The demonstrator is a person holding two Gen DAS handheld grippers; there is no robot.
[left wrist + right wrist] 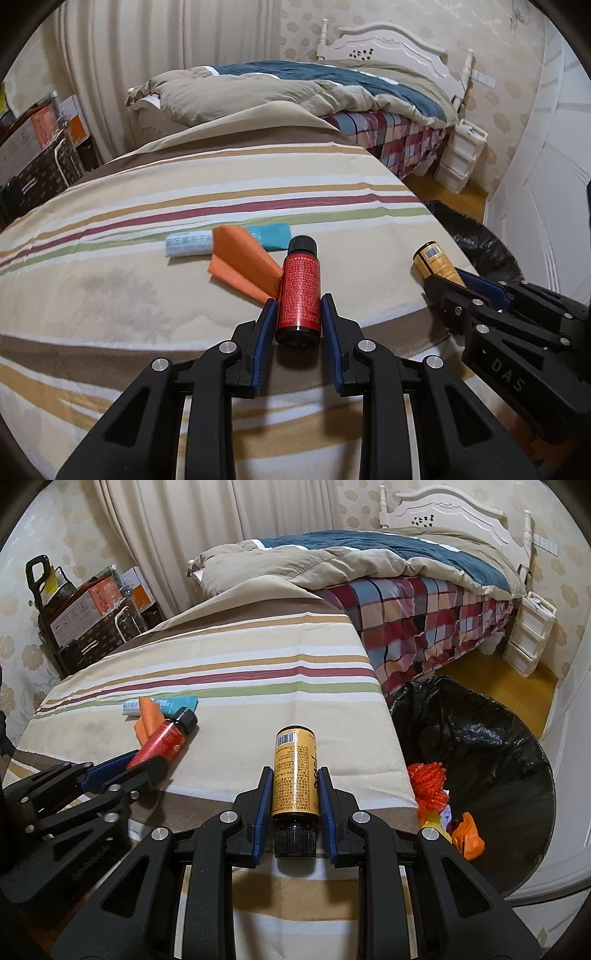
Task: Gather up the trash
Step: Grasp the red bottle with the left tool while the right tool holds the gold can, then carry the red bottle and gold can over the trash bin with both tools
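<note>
**Two bottles held over the striped bed, bin bag to the right**

The left gripper (298, 317) is closed to bottle width: its jaws are pressed against a red bottle (299, 291), black cap pointing away. The right gripper (294, 794) is likewise narrowed onto a yellow bottle (295, 775), cap toward the camera, barcode end forward. Both are held just above the striped bed cover (240, 664).

Beyond the red bottle, an orange paper (243, 266) and a blue-and-white wrapper (229, 242) are left lying on the cover. A black bin bag (480, 731), already holding orange scraps, stands beside the bed's right edge.

A smooth round bottle could be twisted out of the jaws during the swing, or dropped short of the bag.

"DAS" is readable on the right gripper's body in the left view; the label print is too fine to read.
</note>
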